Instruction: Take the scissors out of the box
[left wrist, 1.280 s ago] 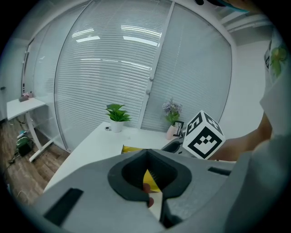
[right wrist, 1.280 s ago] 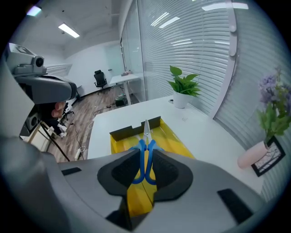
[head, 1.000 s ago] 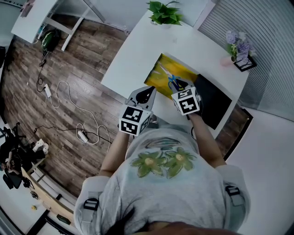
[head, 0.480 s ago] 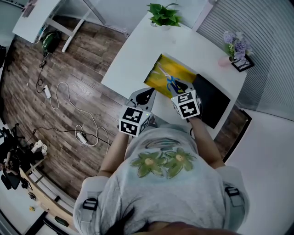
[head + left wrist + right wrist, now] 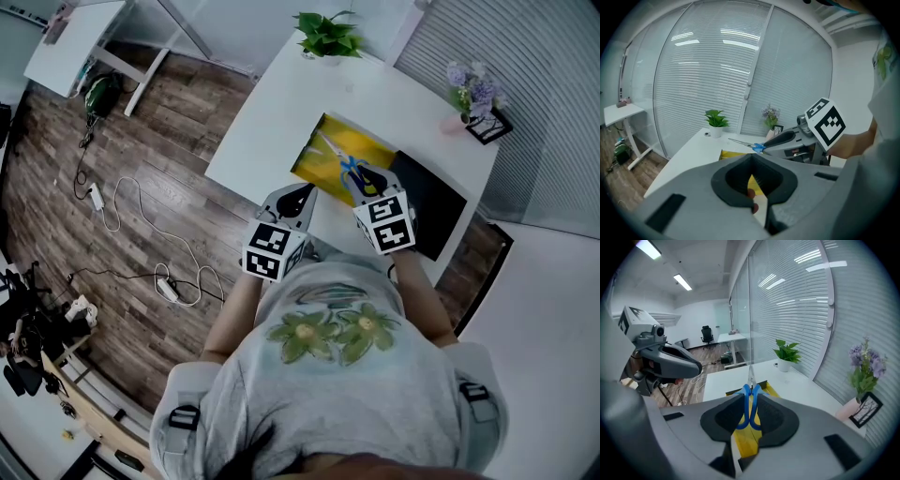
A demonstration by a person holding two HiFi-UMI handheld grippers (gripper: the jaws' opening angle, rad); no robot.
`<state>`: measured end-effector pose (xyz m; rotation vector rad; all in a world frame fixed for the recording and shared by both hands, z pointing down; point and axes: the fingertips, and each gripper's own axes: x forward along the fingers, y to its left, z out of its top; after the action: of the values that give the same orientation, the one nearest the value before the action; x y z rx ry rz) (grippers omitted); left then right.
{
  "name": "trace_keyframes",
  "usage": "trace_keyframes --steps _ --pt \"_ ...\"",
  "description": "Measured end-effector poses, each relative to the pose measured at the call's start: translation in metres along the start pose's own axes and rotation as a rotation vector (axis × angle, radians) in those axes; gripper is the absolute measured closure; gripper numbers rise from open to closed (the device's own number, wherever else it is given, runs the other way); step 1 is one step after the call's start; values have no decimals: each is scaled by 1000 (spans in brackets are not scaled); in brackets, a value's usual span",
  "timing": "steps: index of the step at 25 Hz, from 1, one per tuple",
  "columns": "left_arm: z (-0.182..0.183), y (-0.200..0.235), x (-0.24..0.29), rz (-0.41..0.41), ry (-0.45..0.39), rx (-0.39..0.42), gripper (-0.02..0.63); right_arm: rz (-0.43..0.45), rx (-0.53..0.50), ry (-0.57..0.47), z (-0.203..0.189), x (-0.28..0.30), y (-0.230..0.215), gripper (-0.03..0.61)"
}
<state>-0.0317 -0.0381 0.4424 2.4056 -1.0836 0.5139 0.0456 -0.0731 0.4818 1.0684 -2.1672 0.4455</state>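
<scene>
Scissors [image 5: 351, 170] with blue handles hang over the open yellow box [image 5: 326, 150] on the white table [image 5: 281, 108]. My right gripper [image 5: 368, 178] is shut on their handles. In the right gripper view the handles [image 5: 750, 404] sit pinched between the pads, with the blades pointing away over the box [image 5: 746, 439]. My left gripper [image 5: 300, 194] hovers at the table's near edge, left of the box, with its jaws together and nothing in them. The left gripper view shows the right gripper [image 5: 765, 144] carrying the scissors [image 5: 749, 144] above the box [image 5: 731, 153].
A black mat [image 5: 433, 202] lies to the right of the box. At the table's far edge stands a potted plant [image 5: 325, 36]. A flower vase [image 5: 466, 92] and a small frame [image 5: 489, 127] are at the far right. Wood floor with cables lies to the left.
My right gripper has risen with the scissors in its grip, lifting them higher above the yellow box. The left gripper has stayed where it was.
</scene>
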Motion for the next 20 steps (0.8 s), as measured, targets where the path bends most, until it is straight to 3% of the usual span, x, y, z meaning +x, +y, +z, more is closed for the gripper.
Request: trace_keyframes --steps 20 --pt "10 -1 -12 8 -55 -13 617 -2 -41 -118 31 -42 10 494"
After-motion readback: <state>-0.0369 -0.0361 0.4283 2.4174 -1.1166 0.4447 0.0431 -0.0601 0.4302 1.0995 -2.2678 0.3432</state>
